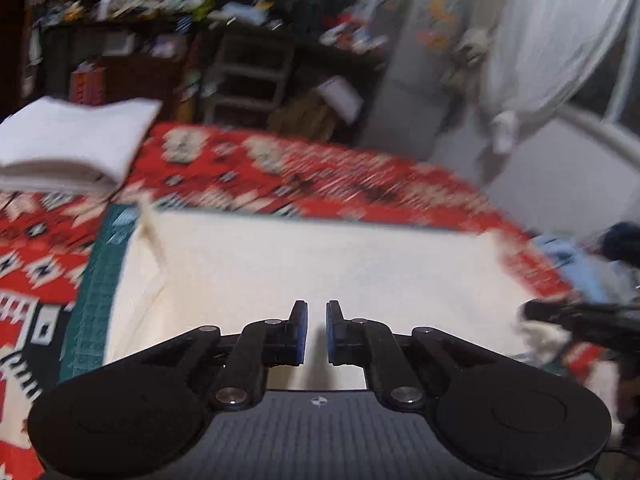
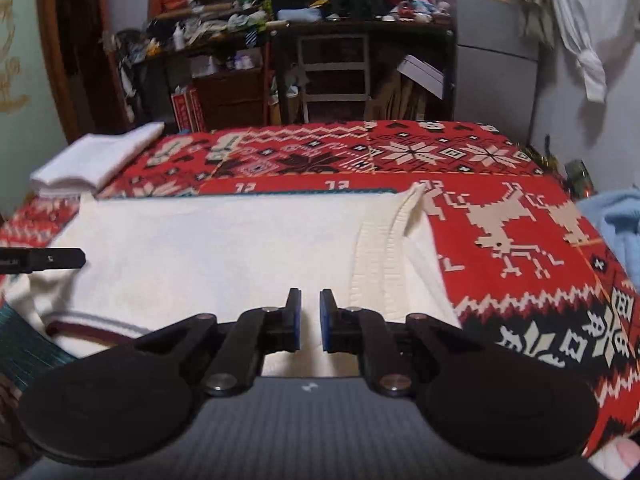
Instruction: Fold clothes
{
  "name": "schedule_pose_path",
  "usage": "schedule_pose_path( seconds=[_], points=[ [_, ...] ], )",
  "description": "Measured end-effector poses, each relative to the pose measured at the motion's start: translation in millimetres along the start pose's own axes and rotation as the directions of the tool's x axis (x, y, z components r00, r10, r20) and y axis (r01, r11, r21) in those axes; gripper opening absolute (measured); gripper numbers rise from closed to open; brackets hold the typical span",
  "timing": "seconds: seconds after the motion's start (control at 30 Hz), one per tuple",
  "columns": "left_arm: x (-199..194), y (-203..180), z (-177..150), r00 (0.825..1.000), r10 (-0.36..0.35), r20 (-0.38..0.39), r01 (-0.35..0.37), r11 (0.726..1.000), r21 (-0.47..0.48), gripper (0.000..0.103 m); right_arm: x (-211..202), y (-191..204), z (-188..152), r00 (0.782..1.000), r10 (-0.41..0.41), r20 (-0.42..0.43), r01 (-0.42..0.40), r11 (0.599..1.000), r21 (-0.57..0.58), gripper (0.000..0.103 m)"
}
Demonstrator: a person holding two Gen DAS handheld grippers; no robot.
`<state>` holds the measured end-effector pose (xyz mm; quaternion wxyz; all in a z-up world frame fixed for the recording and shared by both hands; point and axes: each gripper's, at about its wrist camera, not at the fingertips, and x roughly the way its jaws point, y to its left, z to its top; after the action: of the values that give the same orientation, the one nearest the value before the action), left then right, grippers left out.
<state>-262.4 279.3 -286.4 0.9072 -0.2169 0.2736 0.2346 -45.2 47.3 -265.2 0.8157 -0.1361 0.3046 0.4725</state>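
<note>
Lying flat on the red patterned blanket [image 2: 520, 208], the cream sweater [image 2: 224, 248] spreads across the middle of both views, with a green cutting mat [image 1: 100, 280] showing under its left edge. A ribbed sleeve [image 2: 380, 264] is folded inward along the garment's right side, and a dark red and grey striped band [image 2: 92, 326] shows at its near left corner.

The left gripper [image 1: 316, 330] hovers above the near part of the sweater, its jaws parted by a narrow gap with nothing between them. The right gripper [image 2: 310, 318] hangs likewise over the near edge of the garment, jaws a little apart and empty. The left wrist view is blurred.

A stack of folded white cloth [image 2: 100, 160] sits at the far left corner of the blanket, well apart from the sweater. A light blue garment [image 2: 616, 224] lies at the blanket's right edge.
</note>
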Motion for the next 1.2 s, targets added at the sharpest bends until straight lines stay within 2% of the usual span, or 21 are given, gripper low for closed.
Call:
schedule_pose_path(
  seconds=[0.23,0.47,0.53,0.6,0.67,0.73,0.8,0.83,0.9,0.93,1.0,1.07,1.1,1.2],
  points=[
    [-30,31,-26,1.0,0.018,-0.005,-0.018,0.999,-0.05,0.005,0,2,-18,1.0,0.003,0.008,-0.002,0.998,-0.058,0.011],
    [-37,27,-28,0.998,0.065,-0.016,-0.065,0.997,-0.032,0.004,1,-1,-17,1.0,0.011,0.006,-0.011,0.999,-0.05,0.012],
    [-38,22,-28,0.996,0.084,-0.02,-0.084,0.996,-0.007,0.004,0,-2,-16,1.0,0.015,0.004,-0.014,0.999,-0.047,0.017],
    [-41,18,-27,0.996,0.09,-0.019,-0.089,0.996,0.01,0.005,-1,-2,-15,1.0,0.019,0.001,-0.019,0.999,-0.042,0.026],
    [-46,13,-26,0.997,0.077,0.0,-0.077,0.997,0.026,0.018,-3,-2,-14,1.0,0.024,-0.003,-0.024,0.999,-0.037,0.032],
    [-48,5,-22,0.997,0.073,0.03,-0.075,0.995,0.06,0.043,-6,-3,-11,1.0,0.028,0.005,-0.027,0.999,-0.029,0.036],
    [-50,-4,-17,0.996,0.069,0.06,-0.075,0.993,0.096,0.05,-9,-1,-6,0.999,0.035,0.024,-0.034,0.999,-0.029,0.045],
    [-51,-8,-15,0.995,0.067,0.075,-0.075,0.991,0.114,0.059,-10,0,-3,0.999,0.039,0.033,-0.038,0.999,-0.033,0.048],
    [-46,-15,-12,0.994,0.068,0.086,-0.08,0.987,0.142,0.074,-11,4,2,0.997,0.049,0.052,-0.047,0.998,-0.041,0.064],
    [-39,-18,-11,0.994,0.074,0.079,-0.085,0.985,0.151,0.077,-11,5,5,0.997,0.054,0.06,-0.051,0.998,-0.046,0.069],
    [-25,-22,-9,0.994,0.085,0.065,-0.095,0.981,0.169,0.079,-4,11,11,0.996,0.068,0.059,-0.064,0.996,-0.064,0.088],
    [-11,-27,-7,0.994,0.096,0.052,-0.104,0.977,0.187,0.09,2,17,17,0.995,0.082,0.059,-0.077,0.994,-0.081,0.102],
    [-4,-29,-6,0.994,0.102,0.045,-0.109,0.975,0.196,0.094,6,19,20,0.995,0.086,0.058,-0.081,0.993,-0.089,0.102],
    [17,-36,-3,0.993,0.119,0.026,-0.122,0.967,0.224,0.094,24,25,26,0.997,0.062,0.035,-0.058,0.994,-0.096,0.102]
  ],
)
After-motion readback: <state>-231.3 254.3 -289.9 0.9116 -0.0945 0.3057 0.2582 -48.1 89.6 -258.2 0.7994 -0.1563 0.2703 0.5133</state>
